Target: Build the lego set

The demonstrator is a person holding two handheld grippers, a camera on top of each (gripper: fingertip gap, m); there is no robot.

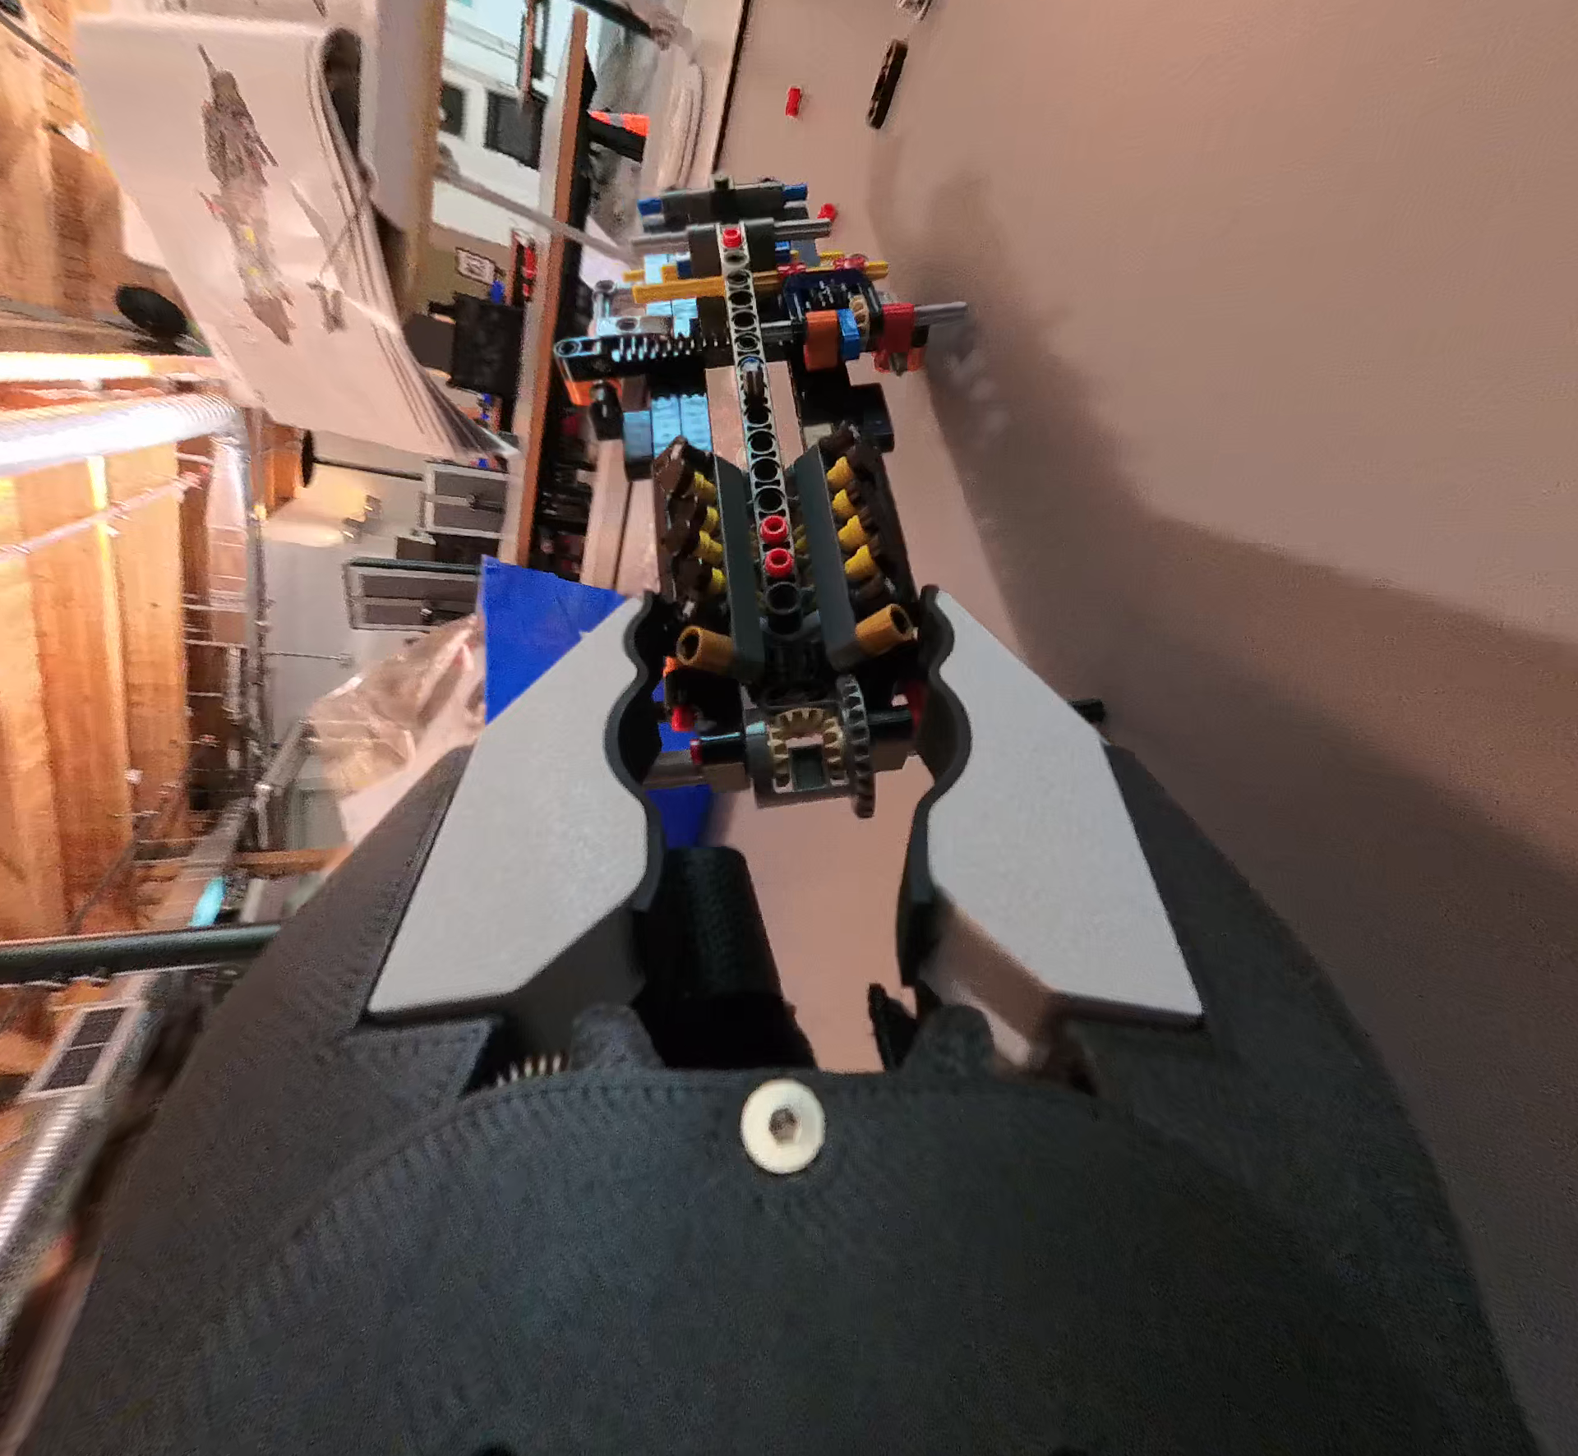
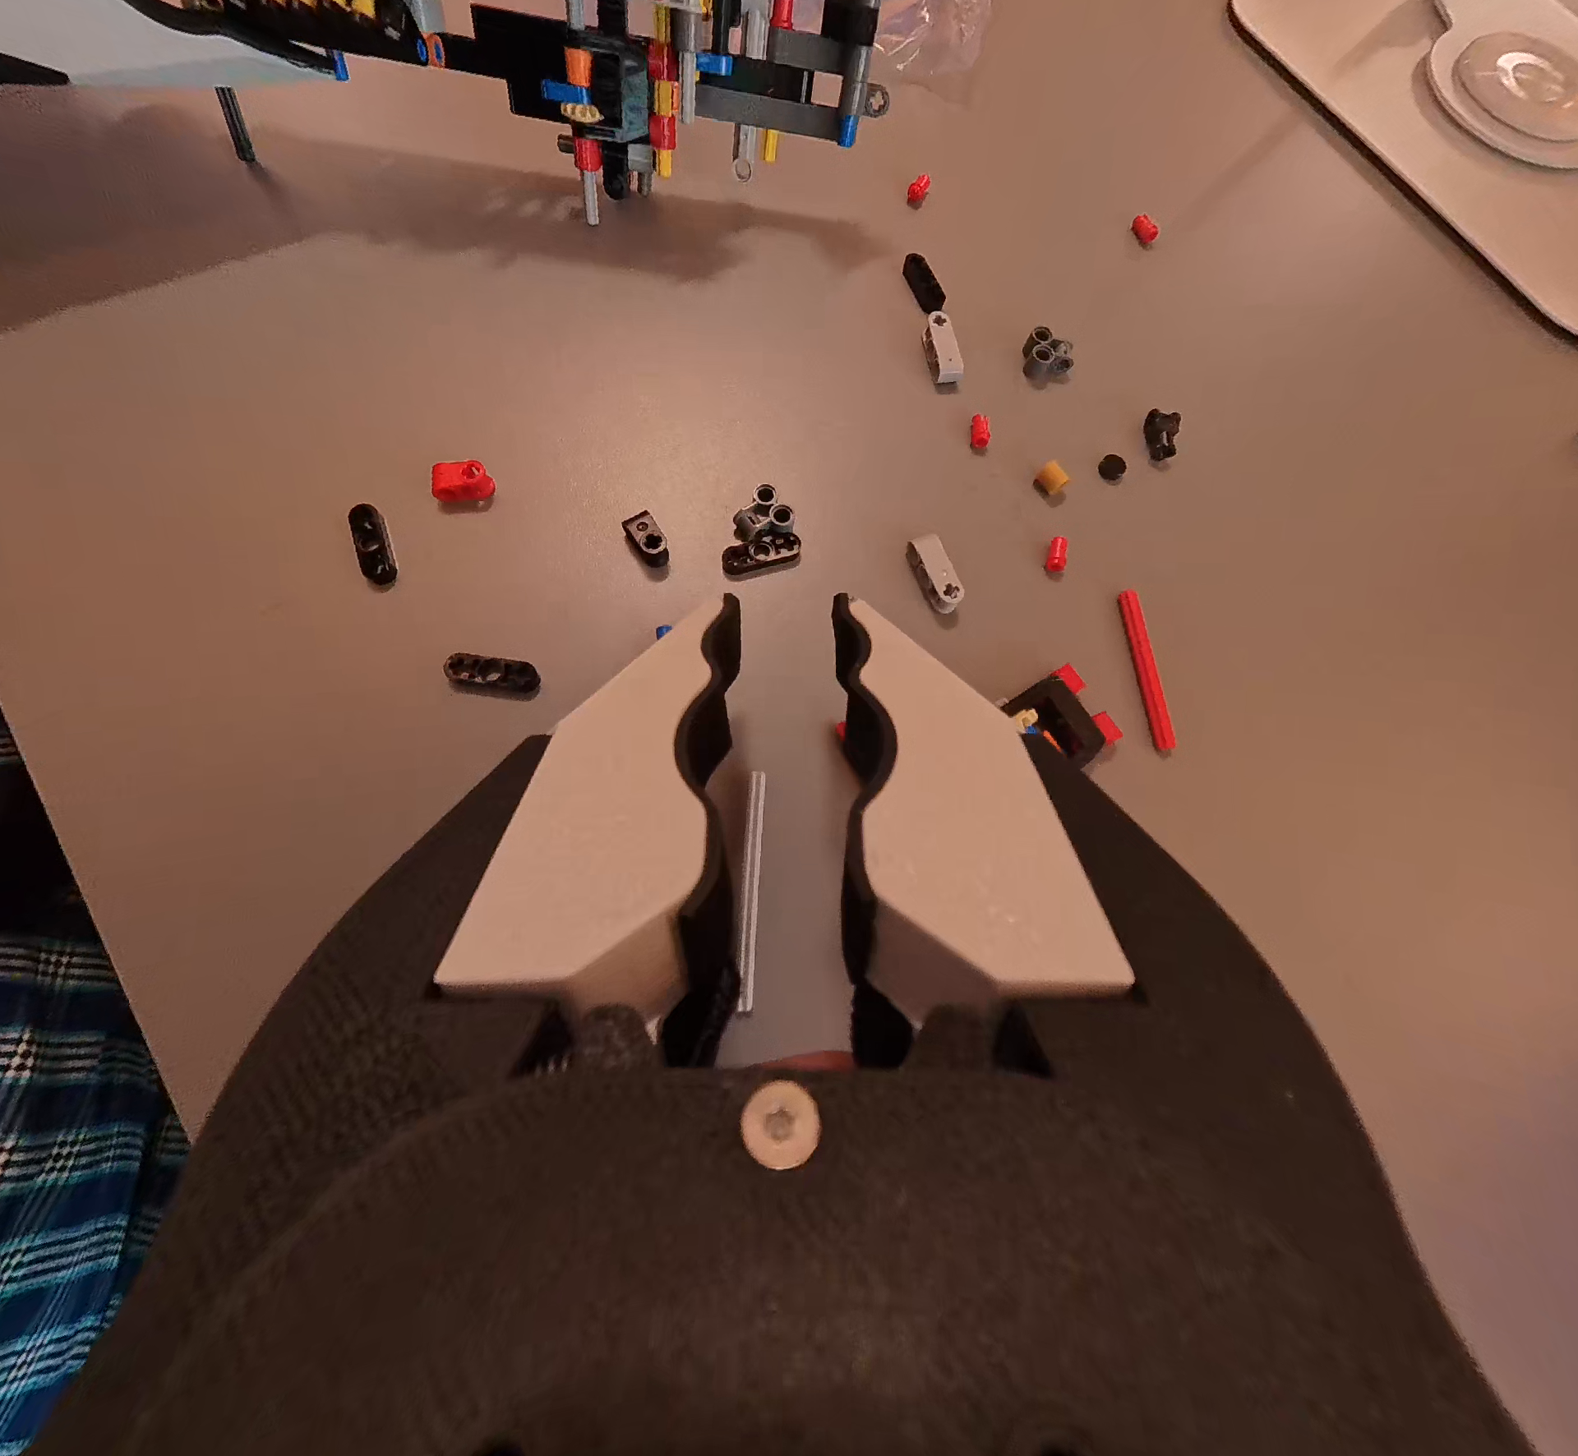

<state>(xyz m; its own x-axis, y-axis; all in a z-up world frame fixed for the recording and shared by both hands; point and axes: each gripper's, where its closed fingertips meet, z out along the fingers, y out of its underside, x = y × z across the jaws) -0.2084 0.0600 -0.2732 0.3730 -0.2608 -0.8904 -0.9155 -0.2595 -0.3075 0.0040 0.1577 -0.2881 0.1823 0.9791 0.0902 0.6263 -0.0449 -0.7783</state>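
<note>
Left gripper (image 1: 781, 698) clamped on lego chassis (image 1: 760, 425), long axis running straight ahead, lifted off table (image 2: 256, 391). Right gripper (image 2: 786, 604) slightly apart, empty, hovering nearest the loose dark connector (image 2: 762, 531), just ahead of fingertips.

Blue bin (image 1: 546, 630) beyond table; white stand base (image 2: 1400, 100) far right

Bare desk (image 2: 256, 356) lies wide between the model (image 2: 598, 6) and the loose parts. Ahead of the right tongs (image 2: 786, 604), a grey connector (image 2: 762, 519) on a black beam and a black piece (image 2: 646, 537) block the way. A red axle (image 2: 1146, 668) and scattered small pieces crowd the right side. The left tongs (image 1: 790, 621) and the model fill the far-left corner.
</note>
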